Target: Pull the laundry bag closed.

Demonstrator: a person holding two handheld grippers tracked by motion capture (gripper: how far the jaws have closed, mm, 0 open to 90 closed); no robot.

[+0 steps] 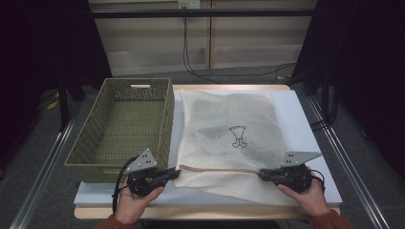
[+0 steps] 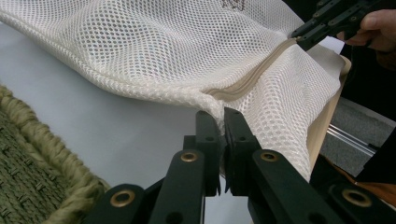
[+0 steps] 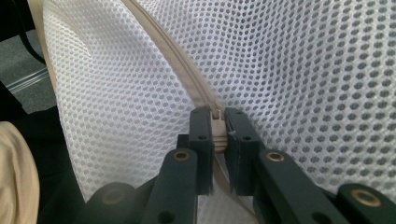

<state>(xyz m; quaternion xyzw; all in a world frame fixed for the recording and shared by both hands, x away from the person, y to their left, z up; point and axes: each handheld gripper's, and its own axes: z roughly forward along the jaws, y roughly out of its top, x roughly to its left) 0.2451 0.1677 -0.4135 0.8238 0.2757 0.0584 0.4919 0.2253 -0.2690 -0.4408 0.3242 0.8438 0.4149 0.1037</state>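
Pinching mesh bag [image 1: 229,133] corners; basket [image 1: 125,126] just left.

Left gripper [image 1: 175,174] and right gripper [image 1: 262,175] are black, each topped at 12 o'clock by a grey three-cornered plate with dark dots; brass-ringed screws stud the jaw links, a black cable loops off the left, sleeves [image 1: 329,220] are rust-orange

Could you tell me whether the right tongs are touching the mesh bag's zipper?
Touching: in the right gripper view, the right tongs are shut on the beige zipper of the mesh bag.
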